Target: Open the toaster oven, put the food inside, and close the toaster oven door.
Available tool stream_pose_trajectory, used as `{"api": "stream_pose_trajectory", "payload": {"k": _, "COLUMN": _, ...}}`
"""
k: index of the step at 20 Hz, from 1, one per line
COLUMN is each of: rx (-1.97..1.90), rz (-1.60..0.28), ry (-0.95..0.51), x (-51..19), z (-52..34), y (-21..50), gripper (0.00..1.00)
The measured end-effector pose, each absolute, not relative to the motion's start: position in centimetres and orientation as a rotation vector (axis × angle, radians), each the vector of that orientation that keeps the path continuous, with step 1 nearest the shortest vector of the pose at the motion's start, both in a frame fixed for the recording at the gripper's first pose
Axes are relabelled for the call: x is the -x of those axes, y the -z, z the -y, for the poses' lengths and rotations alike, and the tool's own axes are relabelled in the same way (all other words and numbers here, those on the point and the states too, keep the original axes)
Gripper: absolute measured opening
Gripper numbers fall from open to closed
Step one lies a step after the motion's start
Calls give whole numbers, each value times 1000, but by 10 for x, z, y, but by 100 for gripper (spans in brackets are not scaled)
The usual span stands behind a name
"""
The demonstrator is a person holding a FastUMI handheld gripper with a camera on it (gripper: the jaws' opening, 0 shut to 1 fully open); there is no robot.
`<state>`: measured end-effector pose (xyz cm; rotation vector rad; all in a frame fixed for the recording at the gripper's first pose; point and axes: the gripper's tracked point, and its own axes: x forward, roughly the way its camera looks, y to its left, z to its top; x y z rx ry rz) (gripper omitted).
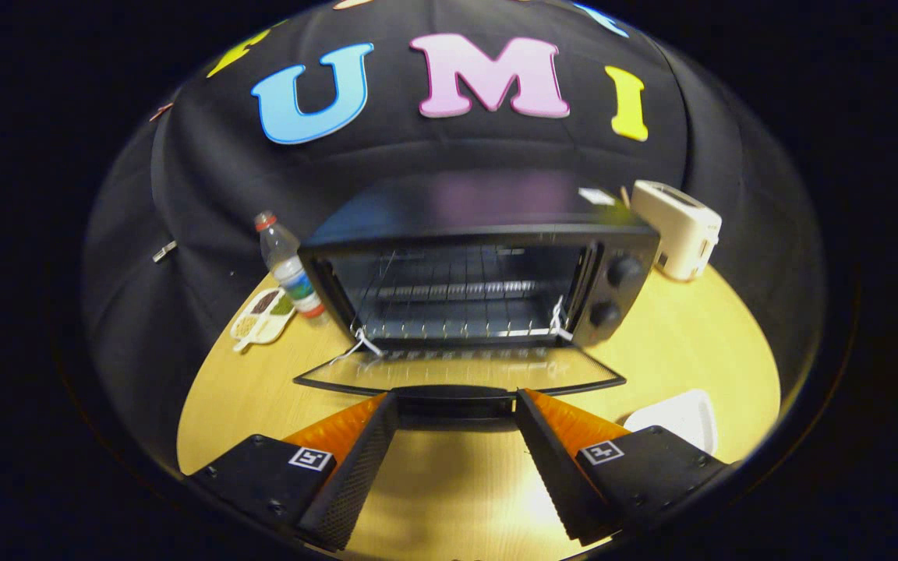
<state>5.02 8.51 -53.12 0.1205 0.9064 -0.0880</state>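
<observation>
The gripper (455, 405) is spread wide and holding nothing. Its two black fingers with orange backs sit low over the wooden table (698, 343), and the tips reach right up to the dark handle (455, 393) on the front edge of the oven door; can't tell if they actually touch it.

The toaster oven (480, 273) is just ahead of the fingers, and its glass door (457, 370) is folded all the way down, lying flat toward the gripper. You can see straight in: wire rack (457, 308) inside, two knobs (616, 292) on the right-hand panel, and bits of white string (359, 343) hanging at both door hinges.

Just right of the right finger, near side of the table, there's a white plate-ish thing (679, 417), partly hidden, so I can't say what's on it.

Left of the oven stands a clear plastic bottle (285, 265) with a red cap, and nearer than that a small divided tray (262, 315) with different fillings. Far right, just beside the oven's back corner, is a white toaster (679, 226).
</observation>
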Motion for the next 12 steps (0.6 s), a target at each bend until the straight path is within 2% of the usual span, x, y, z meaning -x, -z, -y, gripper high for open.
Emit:
{"api": "stream_pose_trajectory", "payload": {"k": 3, "rx": -145, "rz": -973, "ry": 115, "x": -34, "z": -73, "y": 544, "gripper": 99}}
{"api": "stream_pose_trajectory", "payload": {"k": 12, "rx": -150, "rz": -936, "ry": 66, "x": -36, "z": -77, "y": 531, "gripper": 99}}
